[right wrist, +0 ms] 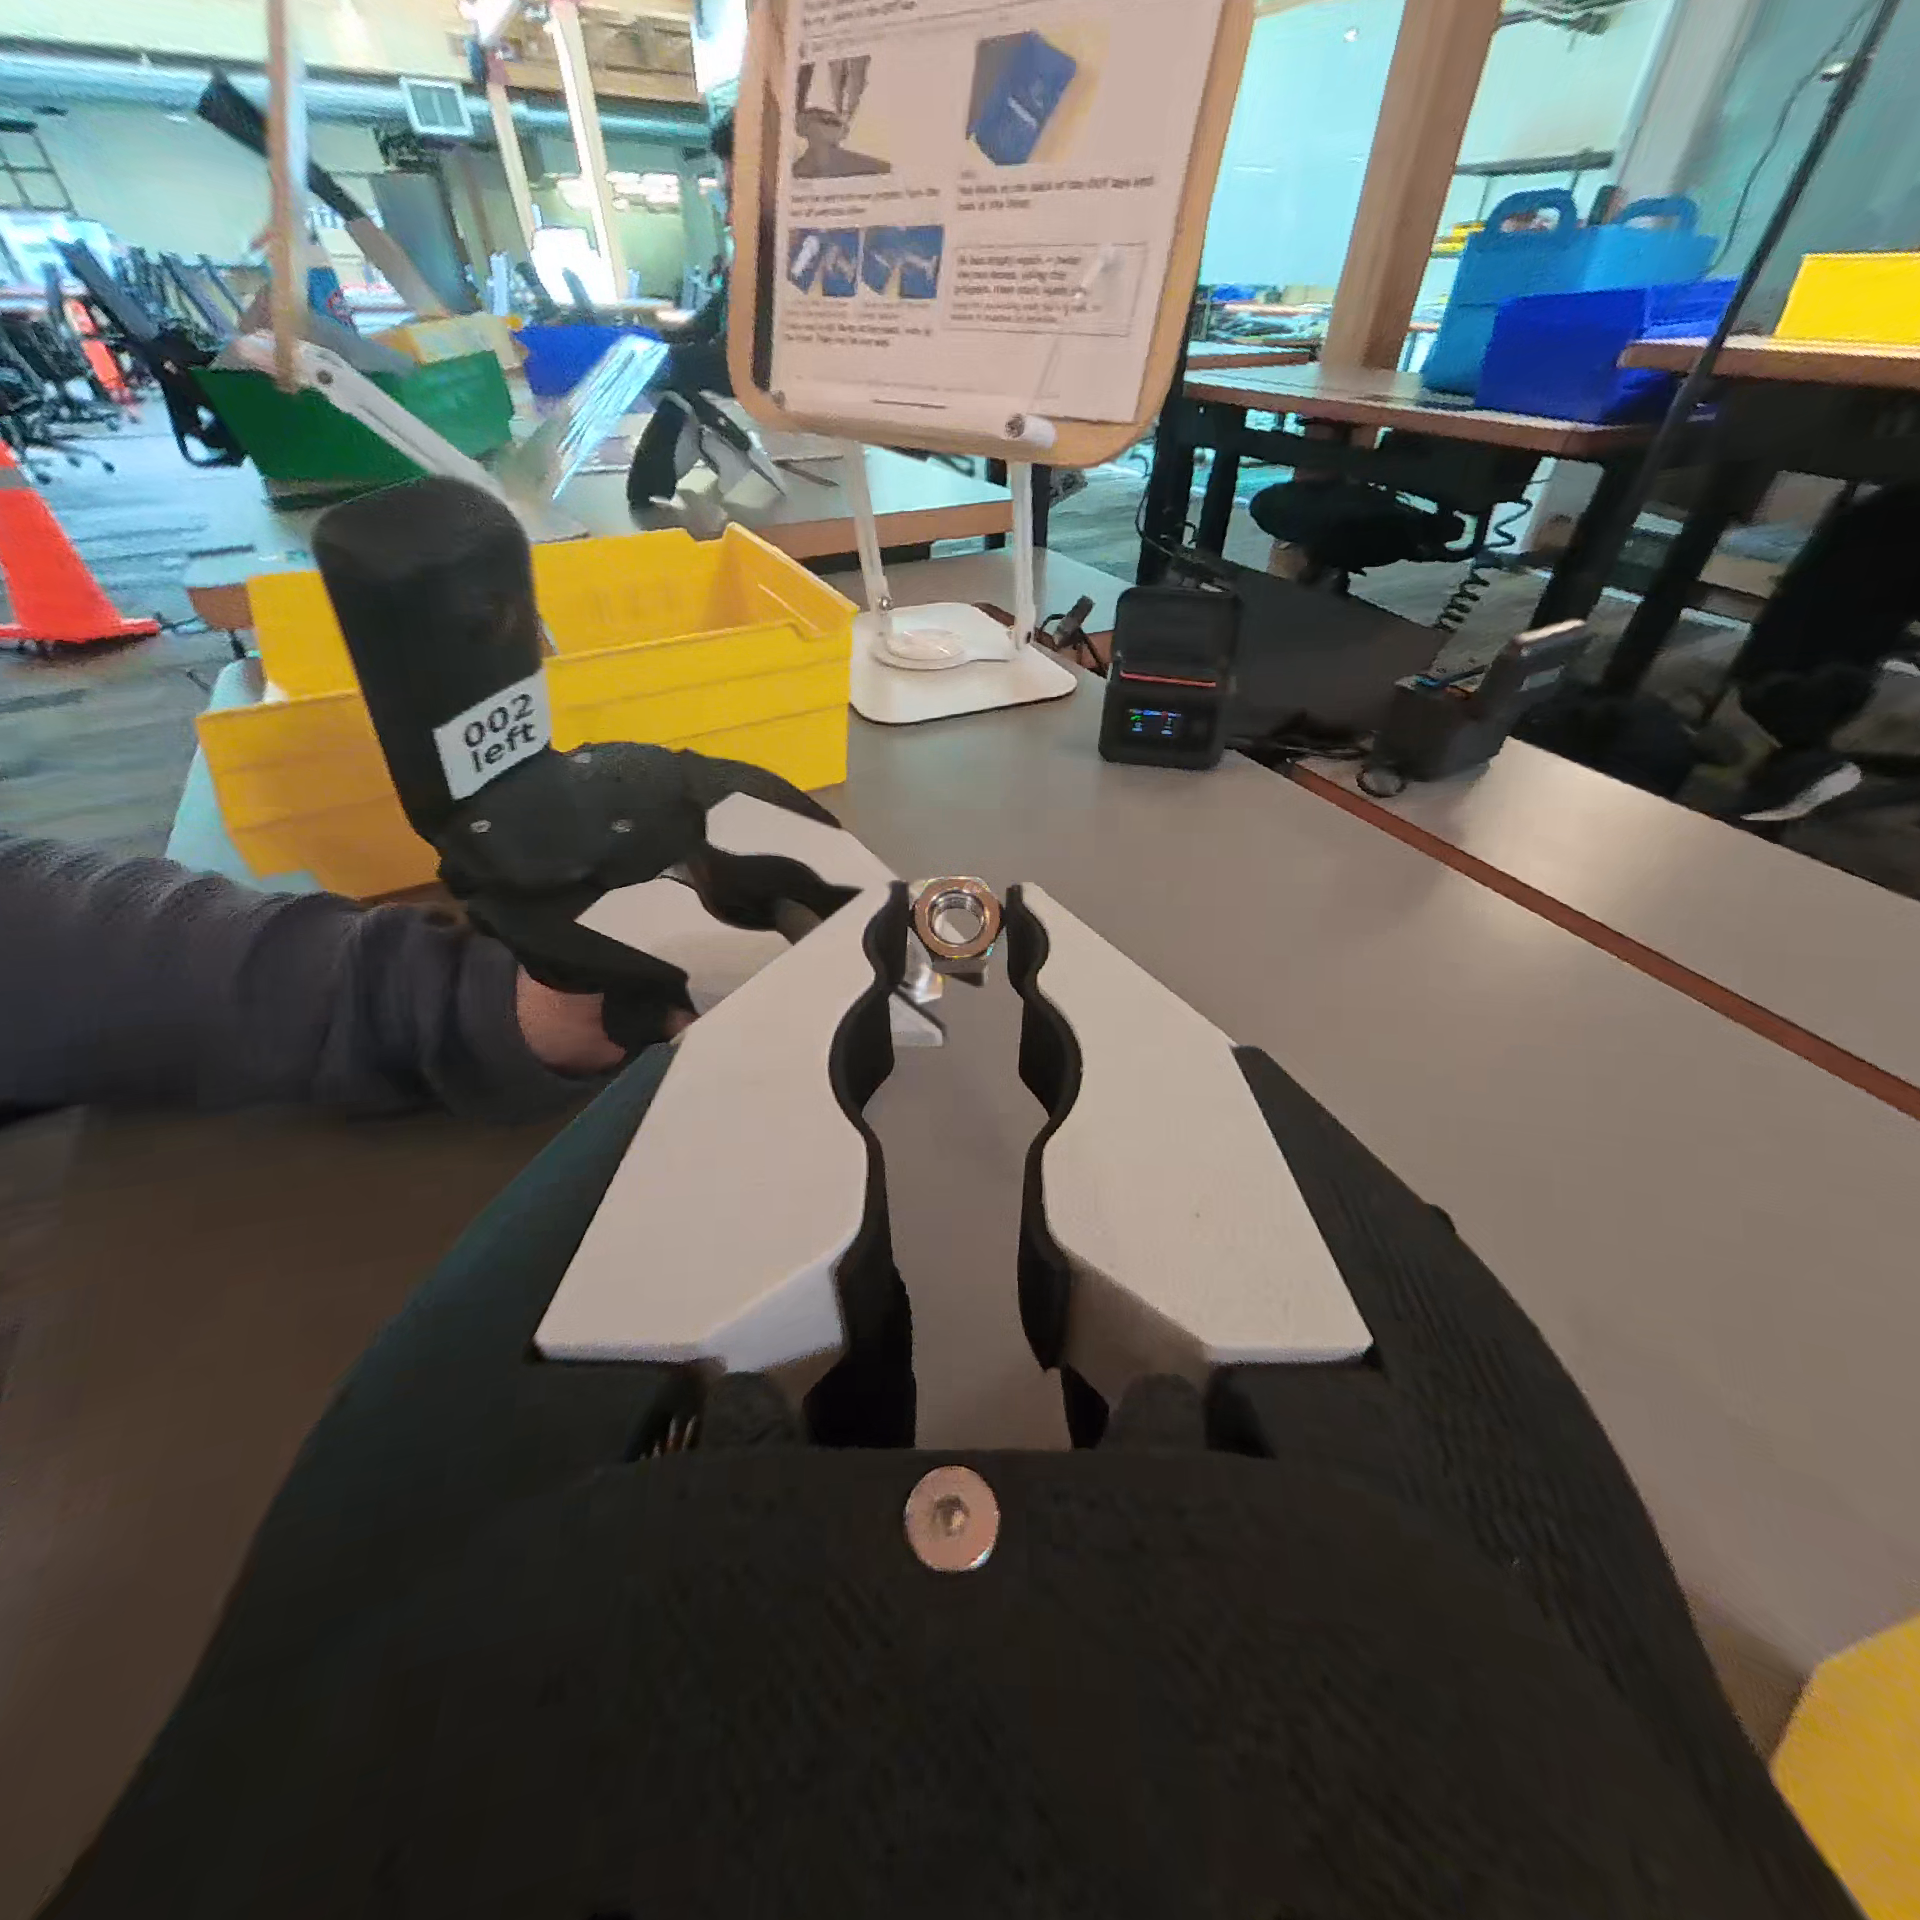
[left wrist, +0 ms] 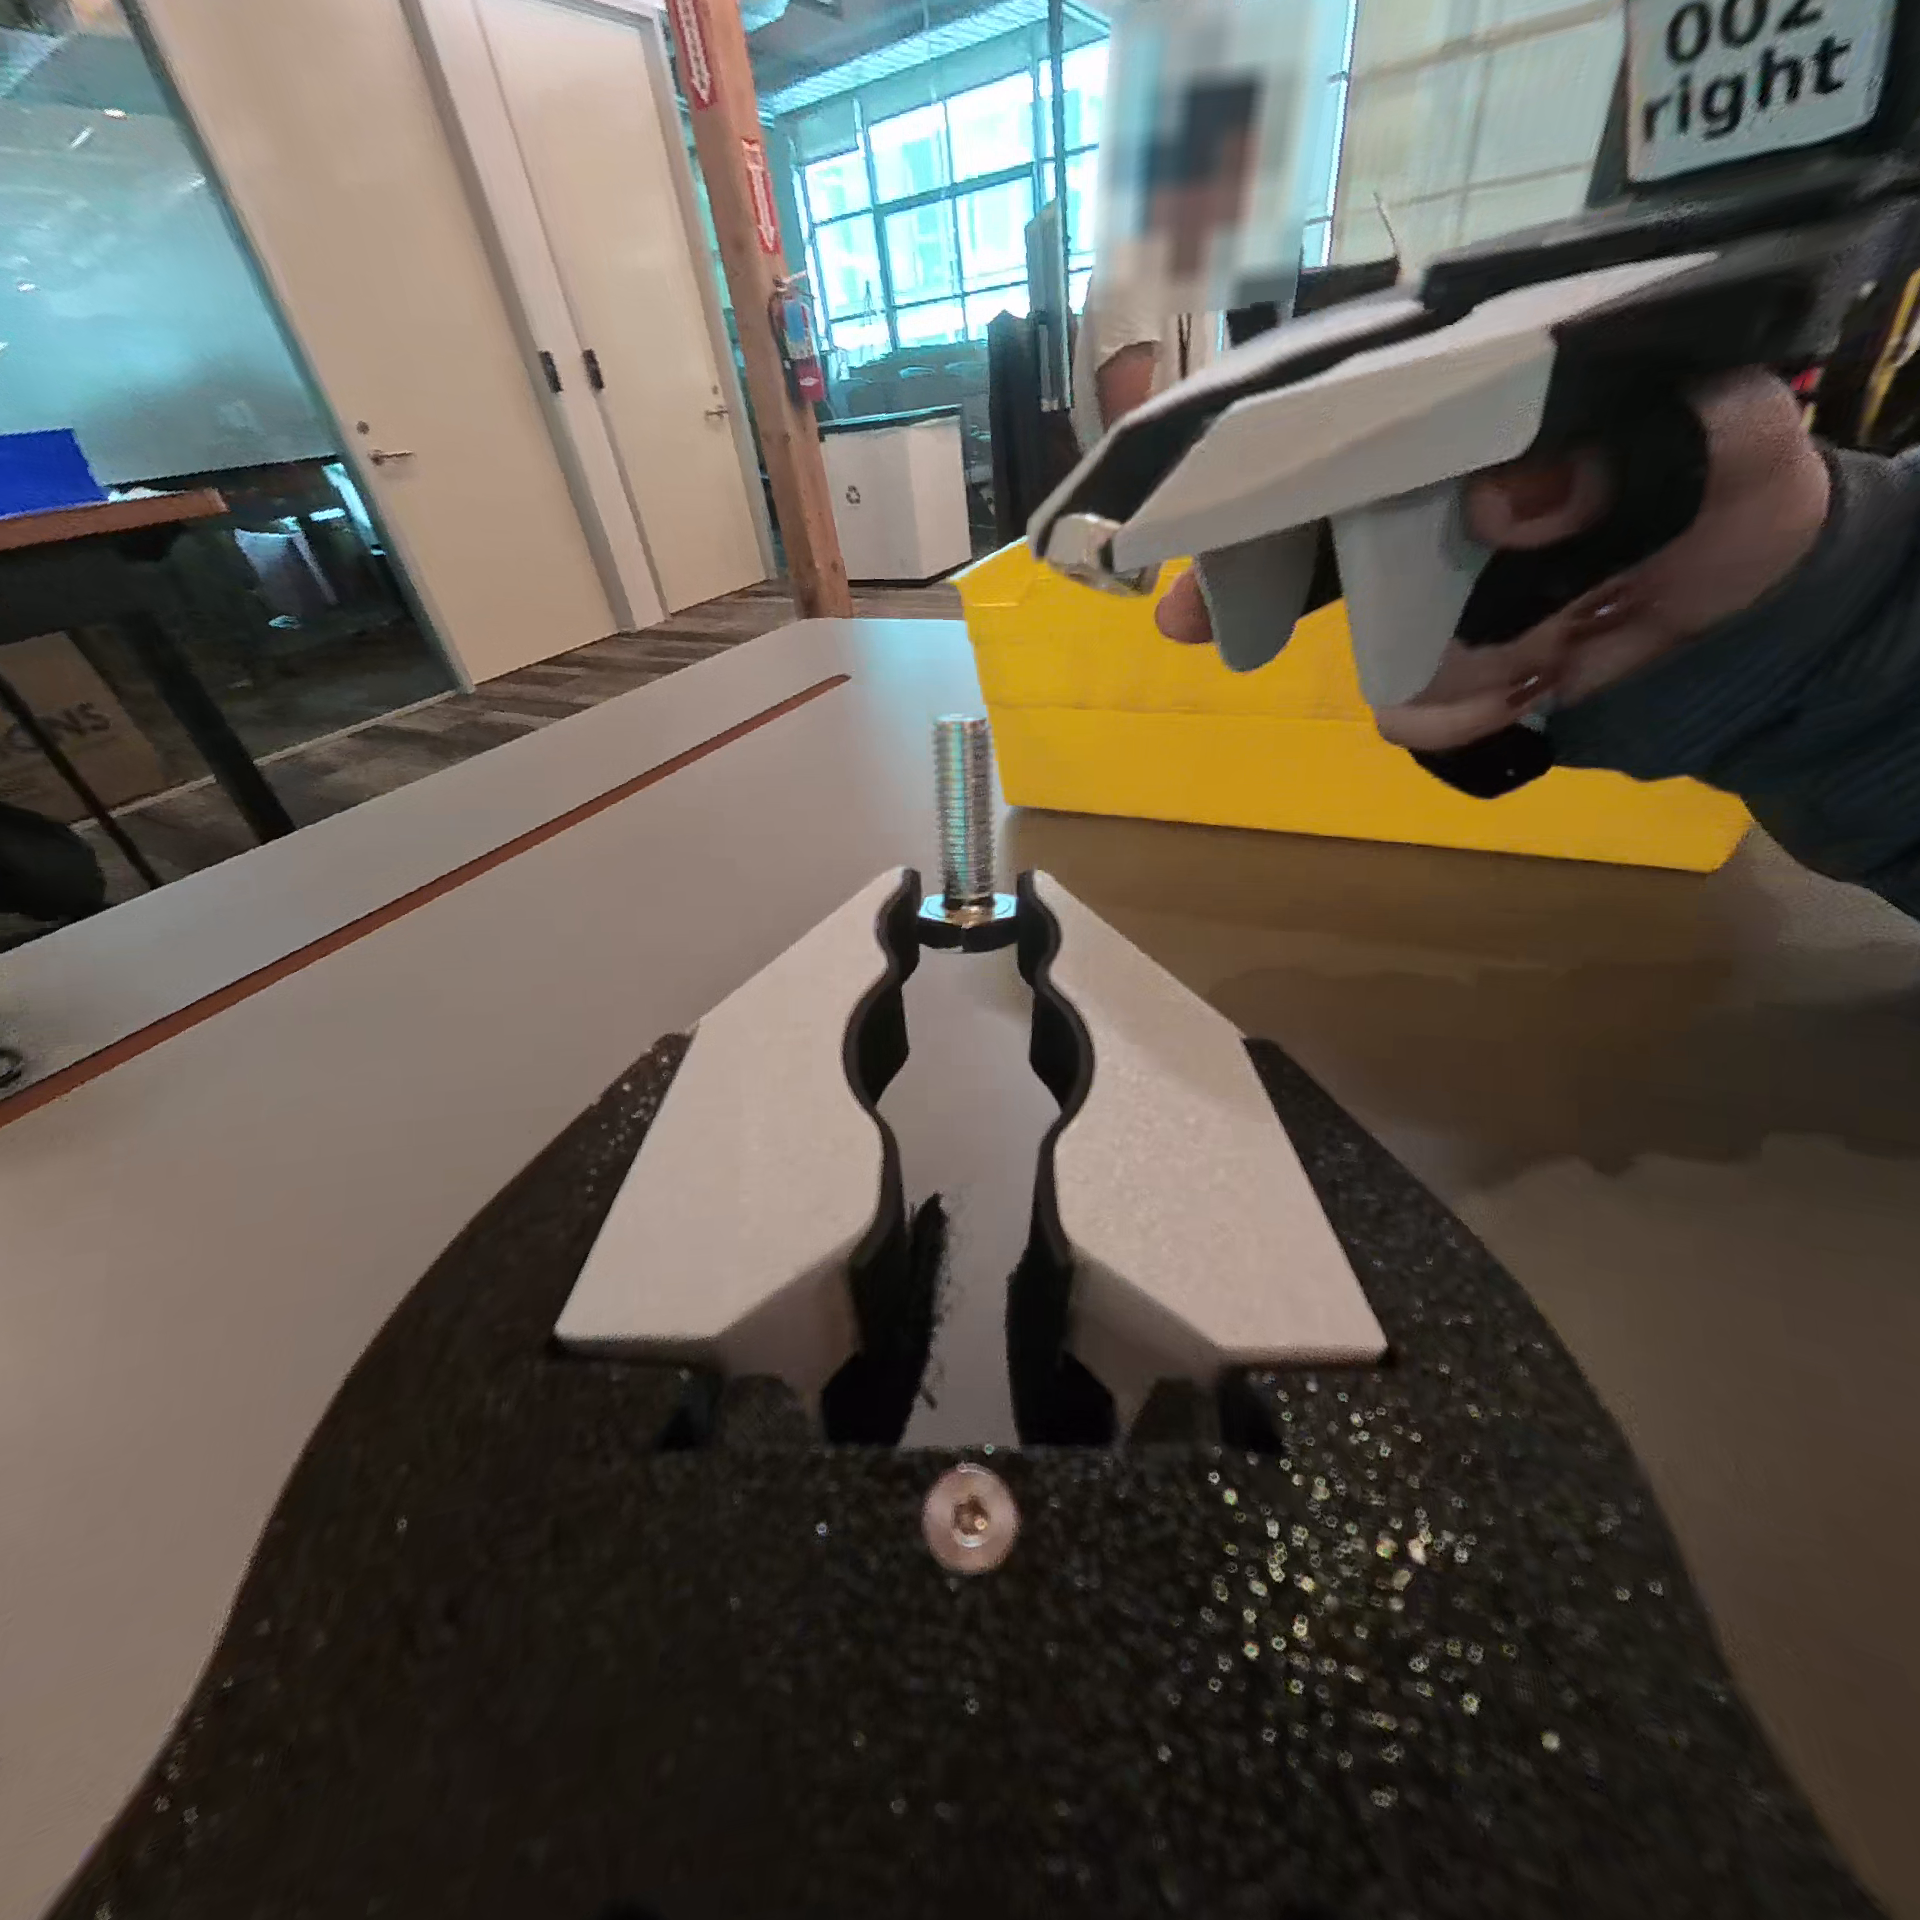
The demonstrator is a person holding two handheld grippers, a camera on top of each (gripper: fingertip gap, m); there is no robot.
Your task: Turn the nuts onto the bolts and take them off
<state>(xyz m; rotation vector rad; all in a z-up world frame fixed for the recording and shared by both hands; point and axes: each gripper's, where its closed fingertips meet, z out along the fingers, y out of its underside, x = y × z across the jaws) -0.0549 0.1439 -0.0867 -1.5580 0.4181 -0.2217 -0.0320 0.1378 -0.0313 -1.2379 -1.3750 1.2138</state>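
Holding the bolt [left wrist: 962,800] upright by its head, the left gripper [left wrist: 968,914] is closed on it just above the table [left wrist: 1351,1039]. The right gripper [right wrist: 953,925] pinches the nut [right wrist: 955,920], up and to the side of the bolt. If the nut comes down tilted, I think the thread may cross and jam.

The left gripper [left wrist: 968,914] clamps an upright bolt [left wrist: 960,810] by its head; the right gripper [left wrist: 1091,551] above pinches what looks like a nut [left wrist: 1086,549].
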